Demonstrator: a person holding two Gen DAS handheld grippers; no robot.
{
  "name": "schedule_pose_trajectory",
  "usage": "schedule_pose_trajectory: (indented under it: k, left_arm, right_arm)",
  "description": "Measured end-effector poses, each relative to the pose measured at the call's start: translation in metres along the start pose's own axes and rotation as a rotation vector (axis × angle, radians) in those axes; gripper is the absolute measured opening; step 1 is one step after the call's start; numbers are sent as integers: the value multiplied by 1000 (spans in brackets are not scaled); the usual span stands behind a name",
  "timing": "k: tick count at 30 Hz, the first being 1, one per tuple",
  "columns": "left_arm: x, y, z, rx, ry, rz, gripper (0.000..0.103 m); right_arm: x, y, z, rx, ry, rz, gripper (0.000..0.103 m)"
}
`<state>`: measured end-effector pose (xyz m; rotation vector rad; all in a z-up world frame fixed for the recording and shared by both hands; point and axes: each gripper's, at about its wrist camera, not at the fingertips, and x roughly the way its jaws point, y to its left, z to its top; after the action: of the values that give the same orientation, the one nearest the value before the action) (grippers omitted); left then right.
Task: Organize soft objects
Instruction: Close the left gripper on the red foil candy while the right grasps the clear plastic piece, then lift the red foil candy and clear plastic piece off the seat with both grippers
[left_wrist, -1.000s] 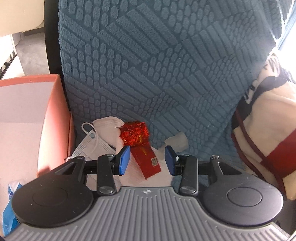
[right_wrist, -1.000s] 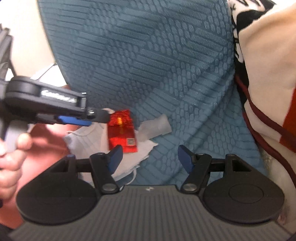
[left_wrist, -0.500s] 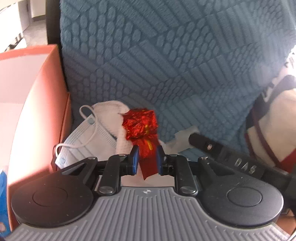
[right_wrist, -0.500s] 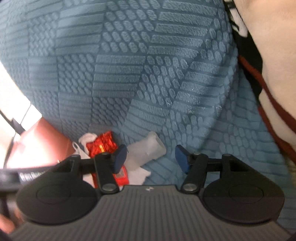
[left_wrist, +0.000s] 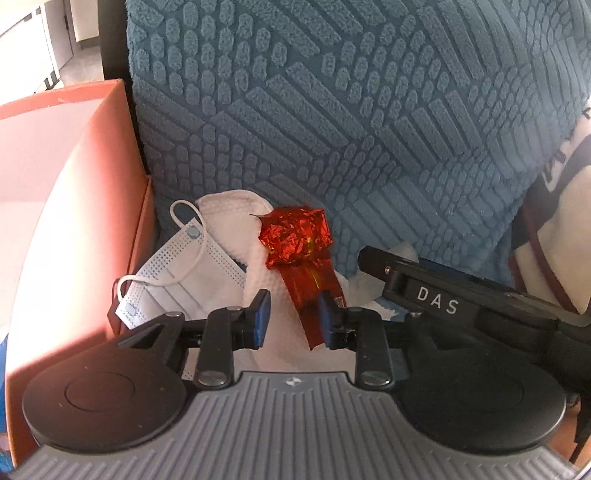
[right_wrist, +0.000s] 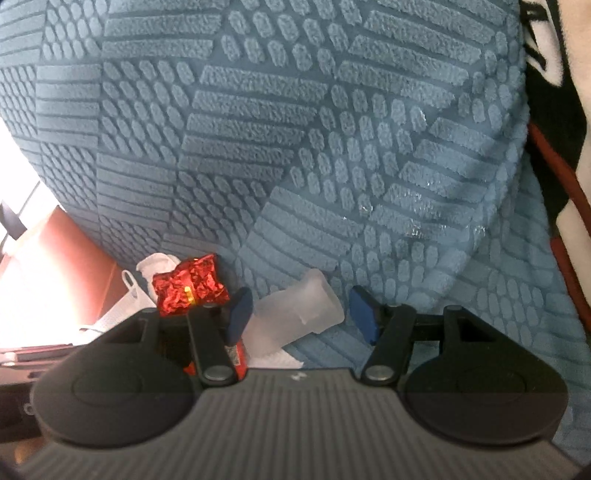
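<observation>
Blue cover (left_wrist: 369, 110) as backdrop, tufted in raised bars and ovals, plush and matte. Orange box (left_wrist: 74, 221) at the left edge, stiff and smooth-walled, with a small heap lying just beside it.

Sorting barely begun, by the look of it: heap unsorted, nothing lifted clear, nothing seen placed in the box.

In the heap: pleated mask (left_wrist: 177, 280) with looped ear cords; waffle-textured white cloth (left_wrist: 236, 210), limp and folded; red foil wrapper (left_wrist: 295, 236), crinkled and shiny, bunched at the top with a flat tail below; frosted piece (right_wrist: 306, 295), tube-like, translucent, seemingly soft plastic.

Left gripper (left_wrist: 293, 317) open, having just widened, foil tail between the pads and close against one of them, not clamped.

Right gripper (right_wrist: 301, 314) open too, having just narrowed a little, straddling the frosted piece without pressing it.

Left to do, probably: closing on each item, then carrying mask, cloth, foil and frosted piece across.
</observation>
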<state>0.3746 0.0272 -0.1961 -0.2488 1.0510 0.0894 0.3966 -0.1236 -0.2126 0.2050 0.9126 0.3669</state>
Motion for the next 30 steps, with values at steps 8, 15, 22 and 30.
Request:
schedule_pose_trajectory:
  k: [8,15,22,30]
  left_arm:
    - [-1,3,5,6,-25,-38,33]
    - [9,1,1,22,-24,-32,31]
    - [10,-3,-1,65,-61,-47,7]
    - [-16,-8,-5,93,-88,-92,2]
  right_arm:
    - [0,1,2,-26,36,-41,31]
    - [-12,-6,9,12,43,-52,28]
    - [-24,-9,12,21,83,-94,28]
    - [-48,-13,8,39,111,-98,28]
